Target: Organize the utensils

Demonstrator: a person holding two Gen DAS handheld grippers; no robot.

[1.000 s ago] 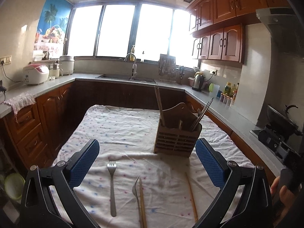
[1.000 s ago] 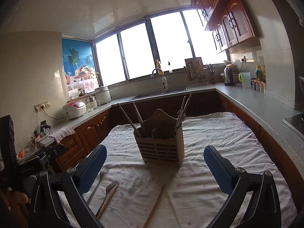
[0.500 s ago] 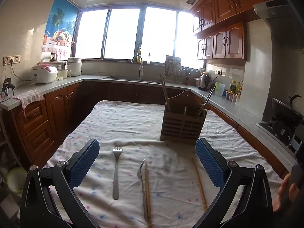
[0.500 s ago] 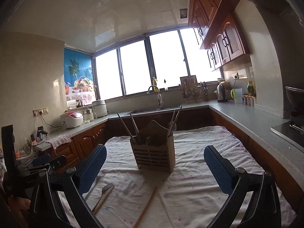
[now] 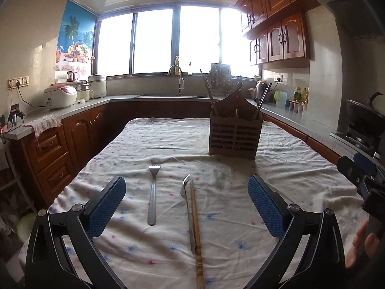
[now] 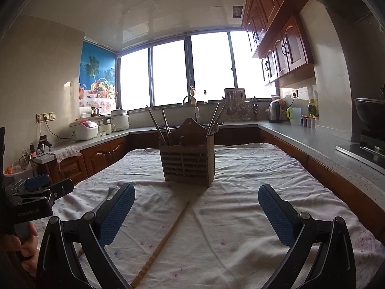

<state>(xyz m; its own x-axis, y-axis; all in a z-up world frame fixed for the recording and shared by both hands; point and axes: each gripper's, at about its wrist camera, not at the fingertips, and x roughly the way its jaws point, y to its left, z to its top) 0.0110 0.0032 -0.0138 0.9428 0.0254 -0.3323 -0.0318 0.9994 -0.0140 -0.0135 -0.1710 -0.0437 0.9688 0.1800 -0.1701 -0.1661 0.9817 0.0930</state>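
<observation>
1. Hovering low over a white cloth-covered table (image 5: 284, 168), the left gripper with blue padded fingers (image 5: 186, 204) is spread wide and holds nothing.
2. Between its fingers lie a steel fork (image 5: 152, 192), a second steel fork (image 5: 188, 207) and a bamboo chopstick (image 5: 196, 226) touching it.
3. The right gripper (image 6: 196, 213), likewise wide apart and empty, has another bamboo chopstick (image 6: 163, 239) lying between its fingers.
4. Farther back stands a slatted wooden utensil holder (image 6: 189, 161), upright, with chopsticks (image 6: 157, 126) leaning inside.

A rice cooker (image 5: 60, 95) and kettle (image 6: 275, 111) sit on the counter (image 6: 312, 142)
</observation>
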